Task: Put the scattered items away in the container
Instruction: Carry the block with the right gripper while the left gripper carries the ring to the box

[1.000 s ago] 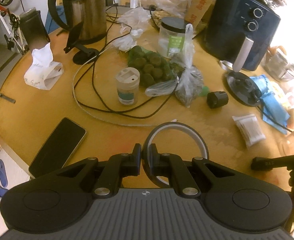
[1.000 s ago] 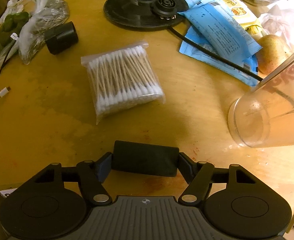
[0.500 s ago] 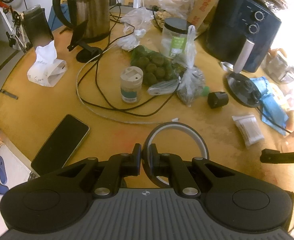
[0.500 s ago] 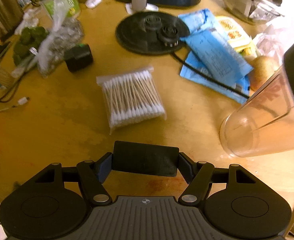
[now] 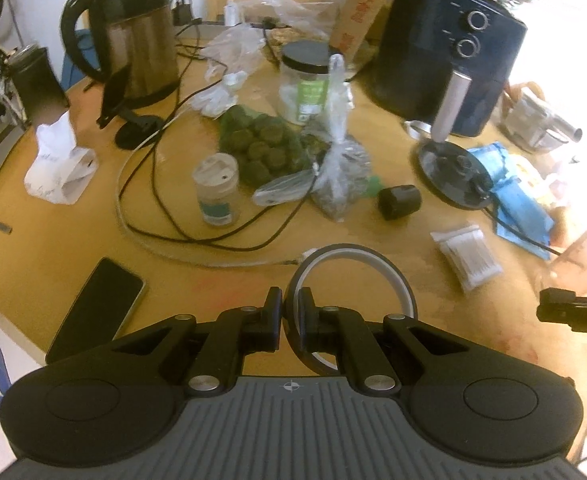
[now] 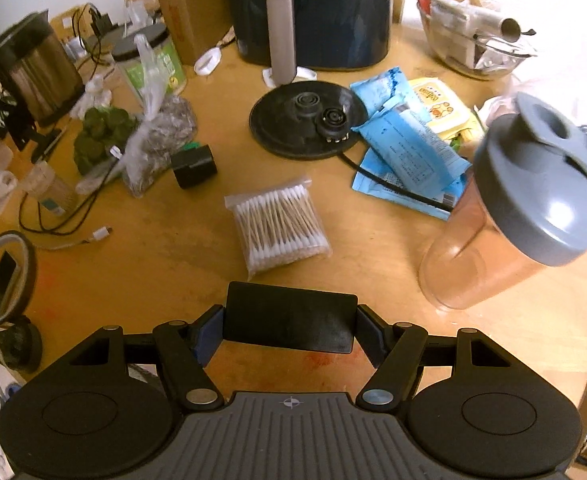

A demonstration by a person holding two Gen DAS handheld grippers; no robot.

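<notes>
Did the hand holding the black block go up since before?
Yes. The right gripper, jaws shut on the black block, has risen and pulled back: the cotton swab bag sits smaller and farther, and the shaker bottle's lid now shows.

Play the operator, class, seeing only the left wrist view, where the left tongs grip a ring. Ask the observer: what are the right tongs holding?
Observer: The right tongs are shut on a flat black block.
Operator: What tops the clear cup at my right edge?
Observer: The clear cup has a grey lid with a flip cap.
Operator: Is anything hidden behind the jar?
Observer: Past the jar, a small white loop lies on the table between the cardboard box and the air fryer.
</notes>
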